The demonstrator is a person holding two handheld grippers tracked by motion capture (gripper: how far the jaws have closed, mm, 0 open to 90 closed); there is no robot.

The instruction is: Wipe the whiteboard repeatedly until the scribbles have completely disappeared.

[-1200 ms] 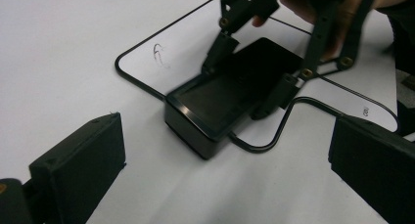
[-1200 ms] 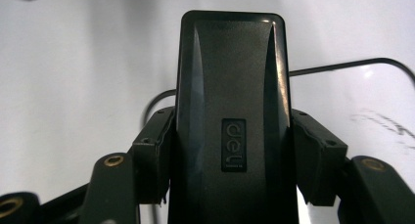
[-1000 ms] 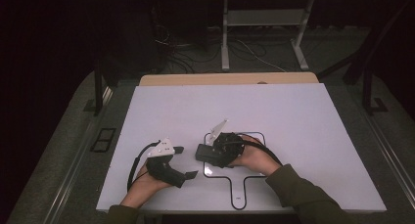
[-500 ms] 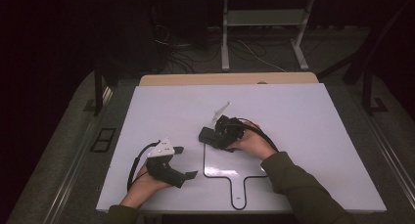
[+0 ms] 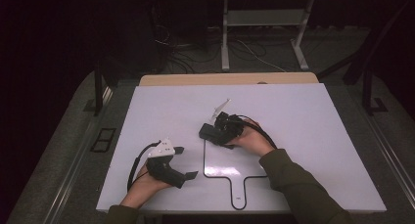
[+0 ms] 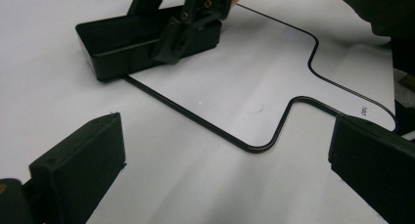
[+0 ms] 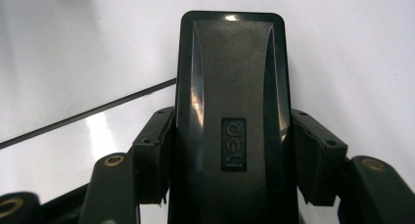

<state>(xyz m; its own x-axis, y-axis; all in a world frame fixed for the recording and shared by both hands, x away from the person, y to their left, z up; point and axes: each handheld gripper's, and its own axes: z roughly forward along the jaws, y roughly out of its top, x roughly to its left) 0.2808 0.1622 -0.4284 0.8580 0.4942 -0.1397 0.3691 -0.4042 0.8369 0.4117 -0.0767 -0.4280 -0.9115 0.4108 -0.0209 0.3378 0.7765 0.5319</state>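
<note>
Black rectangular plastic tray (image 7: 230, 111) clamped in my right gripper (image 5: 218, 132) on white table (image 5: 303, 116), my left gripper (image 5: 188, 163) gaping, empty.

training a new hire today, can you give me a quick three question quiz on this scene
1. True or false: the right claw is shut on the black box.
2. How do the left claw's jaws stand: A open, B shut on the box?
3. What is drawn on the white board?

Key: 1 true. 2 A. 3 a black outline with rounded corners and a handle-like tab.
</note>
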